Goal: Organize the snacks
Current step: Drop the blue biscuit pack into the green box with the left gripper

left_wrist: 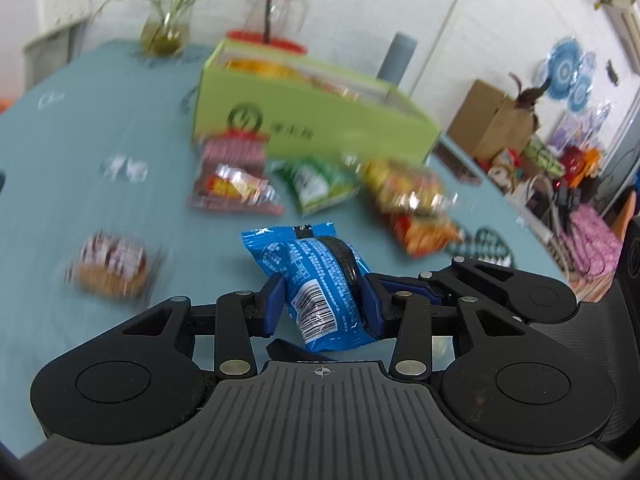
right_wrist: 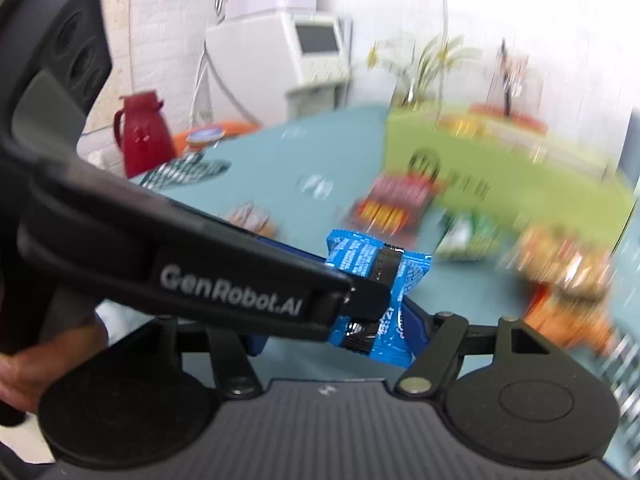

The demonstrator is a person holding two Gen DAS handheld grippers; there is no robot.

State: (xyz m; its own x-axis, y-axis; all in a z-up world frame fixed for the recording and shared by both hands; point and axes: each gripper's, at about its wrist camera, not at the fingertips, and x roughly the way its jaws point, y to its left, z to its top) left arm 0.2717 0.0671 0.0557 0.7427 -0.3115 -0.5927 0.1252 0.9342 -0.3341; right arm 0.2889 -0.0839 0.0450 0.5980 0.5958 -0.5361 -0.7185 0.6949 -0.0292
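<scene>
Left wrist view: The left gripper (left_wrist: 320,300) is closed on a blue cookie packet (left_wrist: 316,280). Both blue pads (left_wrist: 276,300) press the packet's sides, and the packet stands upright between them, barcode toward the camera, raised above the teal counter (left_wrist: 52,184). Beyond it, loose snacks lie on the counter: a pink-and-red snack packet (left_wrist: 232,176), a green snack packet (left_wrist: 316,184), a yellow-and-orange snack bag (left_wrist: 412,204) and a round brown pastry in clear wrap (left_wrist: 110,264) to the left. A green cardboard box (left_wrist: 312,116) stands behind them, open at the top, with packets inside. A glass vase with a plant (left_wrist: 164,28) stands at the far edge of the counter. The background is motion-blurred.

Right wrist view: The left gripper's black arm crosses the frame from the left, marked "GenRobot.AI", with the same blue cookie packet (right_wrist: 376,300) clamped at its tip. The right gripper (right_wrist: 340,336) sits around the lower part of the packet. One blue pad (right_wrist: 416,328) lies against the packet's right side; the other pad is largely hidden behind the left gripper, so a grip by the right gripper cannot be confirmed. A hand (right_wrist: 24,372) shows at the left edge. A red thermos jug (right_wrist: 142,136) stands beyond the counter's far left.
</scene>
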